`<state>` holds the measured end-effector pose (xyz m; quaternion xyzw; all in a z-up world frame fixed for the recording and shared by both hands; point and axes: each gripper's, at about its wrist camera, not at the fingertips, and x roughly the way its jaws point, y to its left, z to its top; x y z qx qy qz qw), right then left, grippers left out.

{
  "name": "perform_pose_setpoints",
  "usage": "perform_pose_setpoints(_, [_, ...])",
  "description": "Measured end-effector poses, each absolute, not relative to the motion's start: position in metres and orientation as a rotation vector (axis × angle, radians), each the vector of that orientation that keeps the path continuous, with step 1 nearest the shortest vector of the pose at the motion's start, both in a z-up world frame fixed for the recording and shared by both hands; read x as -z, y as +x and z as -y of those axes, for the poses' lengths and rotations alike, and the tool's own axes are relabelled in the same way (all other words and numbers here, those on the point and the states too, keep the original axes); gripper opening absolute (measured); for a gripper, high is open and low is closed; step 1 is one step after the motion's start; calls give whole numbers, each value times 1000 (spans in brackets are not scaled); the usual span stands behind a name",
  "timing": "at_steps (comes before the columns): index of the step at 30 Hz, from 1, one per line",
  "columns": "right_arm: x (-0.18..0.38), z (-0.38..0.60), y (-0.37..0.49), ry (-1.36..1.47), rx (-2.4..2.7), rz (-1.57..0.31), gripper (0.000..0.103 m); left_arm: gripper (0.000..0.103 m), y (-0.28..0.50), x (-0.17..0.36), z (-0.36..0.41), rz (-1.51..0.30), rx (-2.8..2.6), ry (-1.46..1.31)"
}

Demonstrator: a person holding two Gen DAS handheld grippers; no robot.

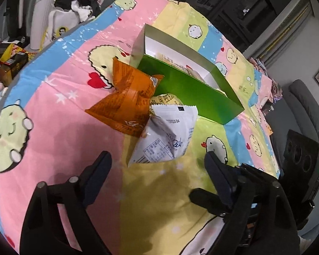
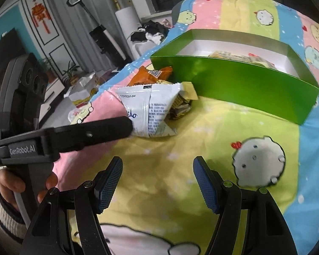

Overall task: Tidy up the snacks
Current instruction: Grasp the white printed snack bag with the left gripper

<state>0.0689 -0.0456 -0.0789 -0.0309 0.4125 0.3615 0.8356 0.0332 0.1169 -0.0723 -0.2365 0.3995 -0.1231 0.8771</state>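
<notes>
An open green box [image 1: 187,89] [image 2: 240,82] lies on the cartoon-print cloth with a yellow snack pack [image 2: 240,57] inside. In front of it lie a white snack packet [image 1: 168,136] [image 2: 151,110], an orange packet [image 1: 127,97] [image 2: 151,74] and a yellowish packet [image 1: 165,99] [image 2: 182,104] between them. My left gripper [image 1: 157,159] is open, just short of the white packet. In the right wrist view one of its fingers [image 2: 100,131] reaches the packet from the left. My right gripper [image 2: 157,165] is open and empty, nearer than the packets.
The patterned cloth [image 1: 53,127] [image 2: 223,148] covers the table. A dark speaker [image 1: 299,150] [image 2: 27,80] stands off the table's side. Boxes [image 1: 12,57] and clothes [image 1: 78,2] lie beyond the far edge on the left.
</notes>
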Motion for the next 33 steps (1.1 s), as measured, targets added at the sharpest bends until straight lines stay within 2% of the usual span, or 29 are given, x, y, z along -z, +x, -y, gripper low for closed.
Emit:
perform_pose_setpoints(8, [77, 18, 86, -121, -811, -858, 70, 77, 46, 76, -117, -851, 291, -484])
perform_pose_setpoints(11, [79, 12, 91, -135, -824, -860, 69, 68, 52, 76, -116, -857, 312, -468])
perform_pose_setpoints(13, [80, 7, 93, -149, -822, -858, 69, 66, 55, 77, -114, -861, 334, -466])
perform_pose_setpoints(14, [80, 6, 93, -155, -820, -855, 69, 61, 57, 77, -113, -860, 342, -465])
perform_pose_setpoints(16, [81, 4, 95, -160, -825, -861, 62, 55, 58, 77, -112, -863, 347, -459])
perform_pose_setpoints(27, [80, -6, 95, -235, -831, -854, 46, 51, 59, 78, -113, -859, 348, -474])
perform_pose_setpoints(33, [76, 0, 89, -204, -838, -845, 45, 51, 51, 71, -108, -853, 341, -459])
